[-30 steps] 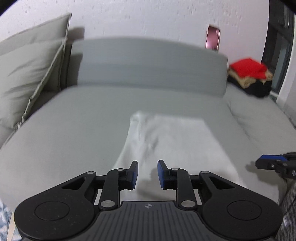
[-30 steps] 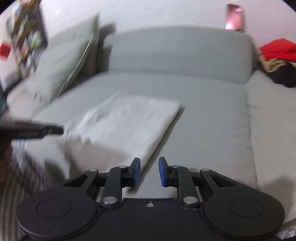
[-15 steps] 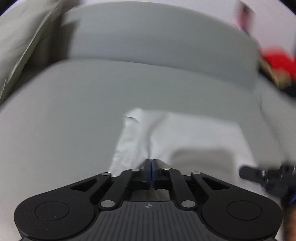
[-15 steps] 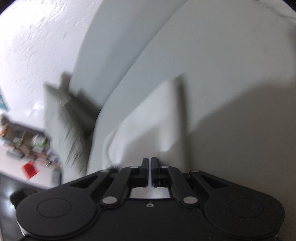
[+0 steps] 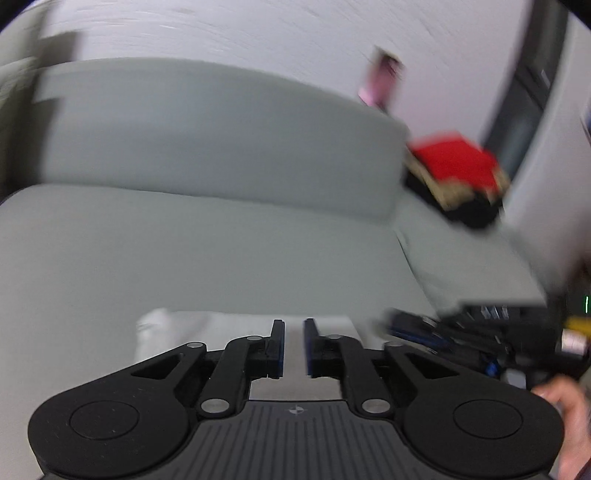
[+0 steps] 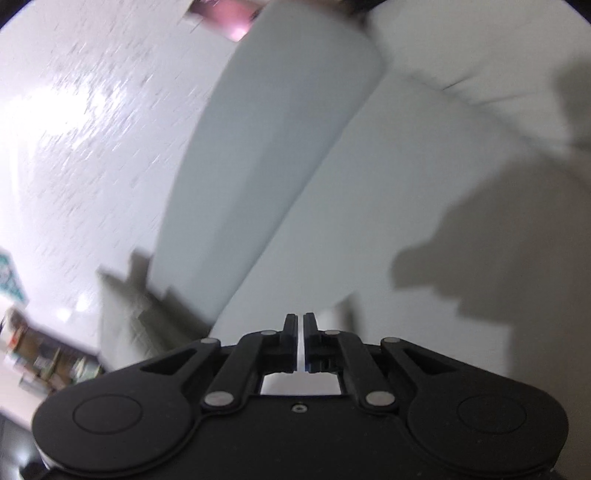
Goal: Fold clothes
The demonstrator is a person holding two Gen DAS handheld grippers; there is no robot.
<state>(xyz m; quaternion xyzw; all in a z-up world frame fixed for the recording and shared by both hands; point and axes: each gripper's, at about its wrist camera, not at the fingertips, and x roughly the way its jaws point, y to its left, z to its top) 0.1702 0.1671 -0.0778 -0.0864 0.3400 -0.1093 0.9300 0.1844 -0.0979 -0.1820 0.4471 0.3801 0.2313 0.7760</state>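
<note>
Where the next fold begins is fixed by the white garment (image 5: 221,325), which lies flat on the sofa seat (image 5: 184,251) directly beneath and just ahead of the left claw (image 5: 293,343); its far edge runs crosswise to the fingers, and its near part is hidden under the claw body. Left claw: jaws a little apart and opening, with cloth showing through the gap but not visibly pressed by the pads, so the grip reads as released. Right claw (image 6: 300,339): rolled well onto its side, jaws almost together and just starting to part, a thin white sliver filling the slit, judged to be an edge of the same garment pinched there. Both claws sit at the garment, side by side, the right one appearing blurred just right of the left in the left wrist view, with the person's hand (image 5: 569,413) behind it. Beyond the garment the grey seat is bare up to the backrest (image 5: 203,140). A stack of clothes (image 5: 458,162), red on top, rests at the far right end. A pale textured wall (image 5: 258,33) closes the room.
</note>
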